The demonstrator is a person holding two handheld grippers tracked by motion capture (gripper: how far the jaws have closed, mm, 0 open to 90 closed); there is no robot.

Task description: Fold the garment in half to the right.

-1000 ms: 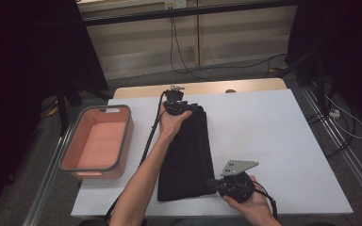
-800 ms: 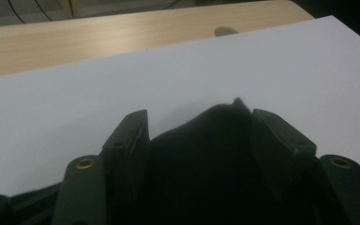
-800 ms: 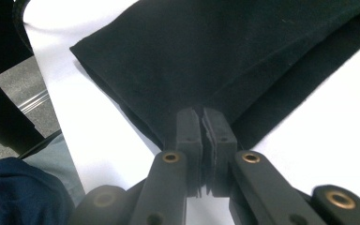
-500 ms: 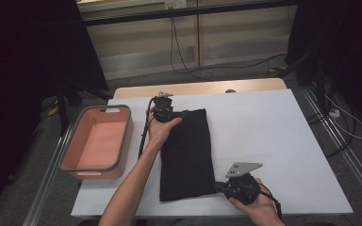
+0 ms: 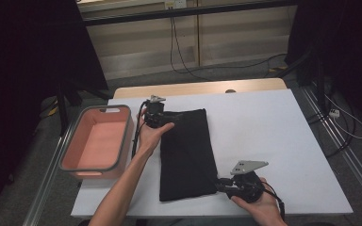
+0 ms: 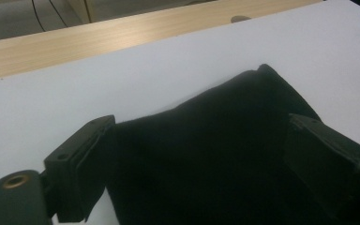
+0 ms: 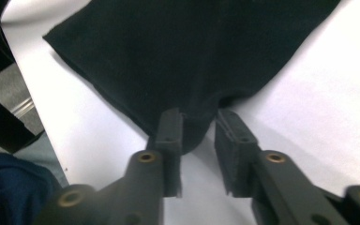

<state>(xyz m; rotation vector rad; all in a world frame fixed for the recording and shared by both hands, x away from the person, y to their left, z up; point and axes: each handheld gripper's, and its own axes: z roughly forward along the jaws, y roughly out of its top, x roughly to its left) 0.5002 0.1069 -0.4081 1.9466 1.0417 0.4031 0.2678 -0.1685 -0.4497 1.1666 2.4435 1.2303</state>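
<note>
A black cloth [image 5: 186, 155] lies flat on the white table [image 5: 273, 136], long side running away from me. My left gripper [image 5: 164, 116] is at the cloth's far left corner. In the left gripper view its jaws stand wide apart, open [image 6: 200, 121], with the black cloth [image 6: 215, 154] spread between and below them. My right gripper [image 5: 219, 184] is at the near right corner. In the right gripper view its jaws [image 7: 199, 114] pinch a bunched corner of the cloth [image 7: 192, 51].
A pink bin with a grey rim [image 5: 104, 109] stands at the table's left edge, beside my left forearm. A wooden strip [image 5: 202, 88] runs along the far edge. Bare white tabletop lies to the right of the cloth.
My left gripper has moved left and a little toward me, from the middle of the cloth's far edge to its far left corner. The right gripper has stayed on the near right corner.
</note>
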